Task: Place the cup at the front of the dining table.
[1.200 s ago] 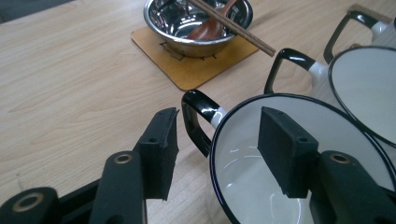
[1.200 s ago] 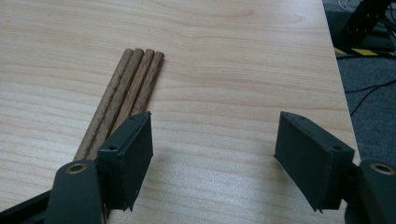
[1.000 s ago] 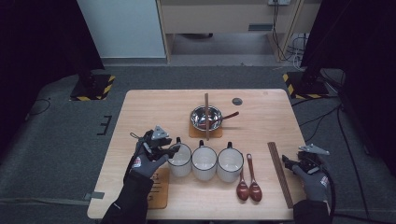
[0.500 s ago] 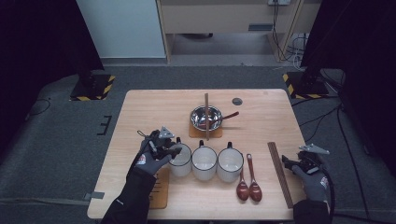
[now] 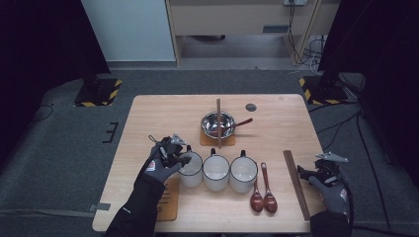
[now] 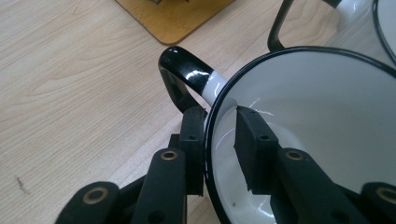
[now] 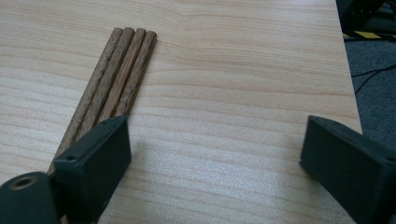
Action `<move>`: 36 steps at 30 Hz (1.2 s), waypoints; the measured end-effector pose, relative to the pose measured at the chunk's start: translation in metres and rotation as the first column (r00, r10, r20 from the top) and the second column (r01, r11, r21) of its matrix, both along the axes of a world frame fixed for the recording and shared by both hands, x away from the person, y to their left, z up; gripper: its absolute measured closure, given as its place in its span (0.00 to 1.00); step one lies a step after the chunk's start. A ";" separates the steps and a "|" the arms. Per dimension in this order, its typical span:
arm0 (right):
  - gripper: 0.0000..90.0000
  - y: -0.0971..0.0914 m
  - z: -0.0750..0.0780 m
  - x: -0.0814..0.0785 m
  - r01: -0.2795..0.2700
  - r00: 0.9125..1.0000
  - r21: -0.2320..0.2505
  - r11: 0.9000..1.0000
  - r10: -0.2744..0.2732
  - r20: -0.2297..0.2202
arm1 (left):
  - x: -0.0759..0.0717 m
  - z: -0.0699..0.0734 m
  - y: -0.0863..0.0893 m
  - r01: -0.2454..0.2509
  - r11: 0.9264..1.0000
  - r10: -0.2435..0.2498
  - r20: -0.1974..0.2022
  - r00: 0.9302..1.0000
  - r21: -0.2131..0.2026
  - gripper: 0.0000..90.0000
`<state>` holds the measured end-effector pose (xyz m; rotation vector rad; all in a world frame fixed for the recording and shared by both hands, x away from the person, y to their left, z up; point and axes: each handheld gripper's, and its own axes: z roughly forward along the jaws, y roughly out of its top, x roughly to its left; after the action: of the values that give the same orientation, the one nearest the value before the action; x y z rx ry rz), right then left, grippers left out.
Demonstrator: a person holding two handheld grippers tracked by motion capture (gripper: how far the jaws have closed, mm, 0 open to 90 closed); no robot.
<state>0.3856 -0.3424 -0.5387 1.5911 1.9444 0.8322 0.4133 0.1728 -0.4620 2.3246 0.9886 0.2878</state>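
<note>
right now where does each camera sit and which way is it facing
High view: above the person's side, looking forward and down on the table; both forearms enter from below.
Left gripper view: on the left gripper, whose jaws straddle the mug rim.
Right gripper view: on the right gripper, facing the chopsticks.
Shared: mug, chopsticks.

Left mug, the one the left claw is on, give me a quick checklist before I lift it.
1. Left claw straddles the left mug rim beside the handle, one jaw inside, one outside: ok.
2. Jaws have just been closing; firm pinch on the wall: cannot tell.
3. Mug empty: ok.
4. Middle mug very close alongside, may get bumped: not ok.
5. Right claw open, nothing between its jaws, by the chopsticks: ok.
</note>
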 end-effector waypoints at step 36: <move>0.03 -0.001 -0.001 0.001 0.016 1.000 -0.004 1.000 -0.016 -0.011 | -0.008 0.005 0.013 -0.116 0.993 0.116 0.030 0.993 -0.005 0.89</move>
<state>0.3869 -0.3430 -0.5392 1.6101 1.9372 0.8140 0.4055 0.1860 -0.4571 2.2577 1.1105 0.3663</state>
